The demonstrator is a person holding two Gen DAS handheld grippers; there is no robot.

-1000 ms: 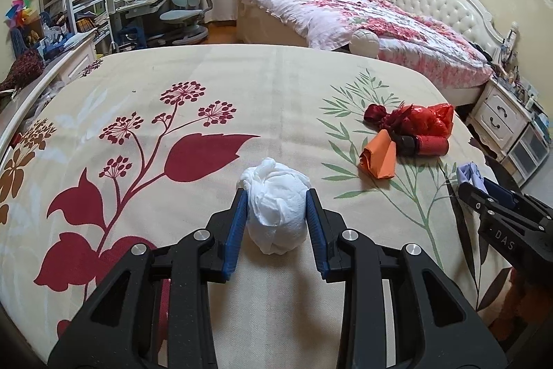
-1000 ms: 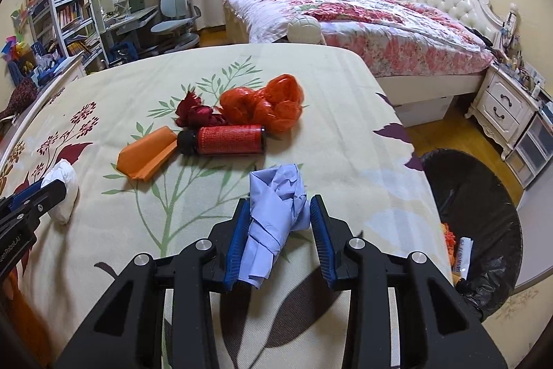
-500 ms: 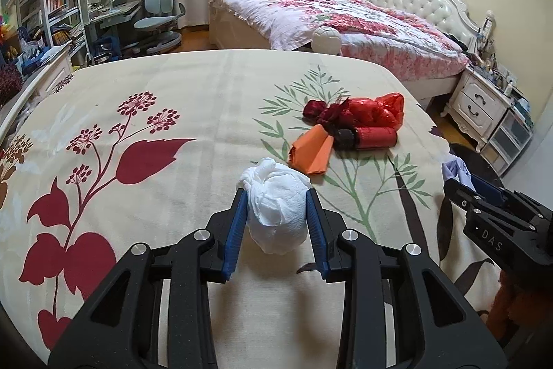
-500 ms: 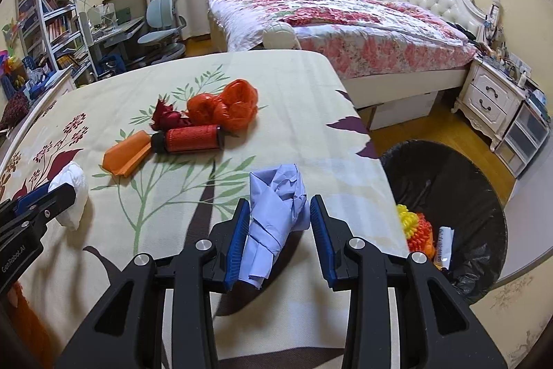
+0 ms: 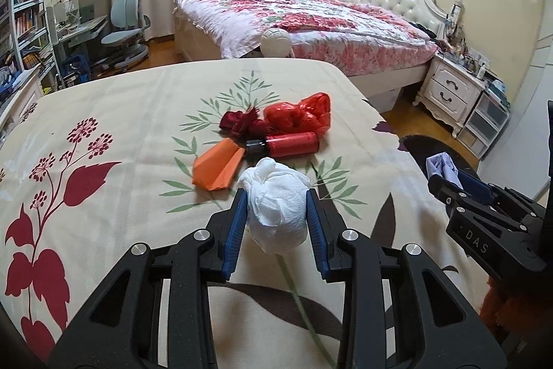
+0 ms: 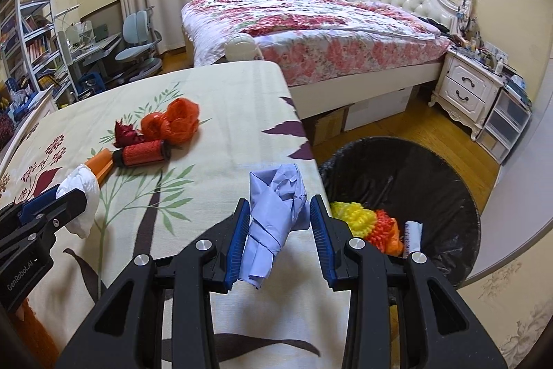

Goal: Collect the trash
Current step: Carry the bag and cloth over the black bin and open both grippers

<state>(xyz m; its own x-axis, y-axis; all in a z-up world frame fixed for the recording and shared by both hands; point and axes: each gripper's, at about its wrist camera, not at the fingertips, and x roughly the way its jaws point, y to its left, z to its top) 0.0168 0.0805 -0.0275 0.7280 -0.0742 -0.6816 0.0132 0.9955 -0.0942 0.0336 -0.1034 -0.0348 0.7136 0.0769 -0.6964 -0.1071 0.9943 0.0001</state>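
My left gripper is shut on a crumpled white tissue wad, held above the flowered bedspread. My right gripper is shut on a crumpled pale blue paper near the bed's right edge, beside a black-lined trash bin. In the bin lie yellow and orange fluffy trash and a small white wrapper. On the bedspread remain a red cylinder, an orange folded paper, a red plastic bag and a dark red crumpled piece.
A second bed with a floral quilt stands behind, with a white nightstand at right. A desk, a blue chair and bookshelves fill the left. Wooden floor lies between bin and nightstand.
Both grippers have moved rightward across the bedspread, each keeping its grip. The trash bin has come fully into the right wrist view, and the red items now sit closer to the left gripper.
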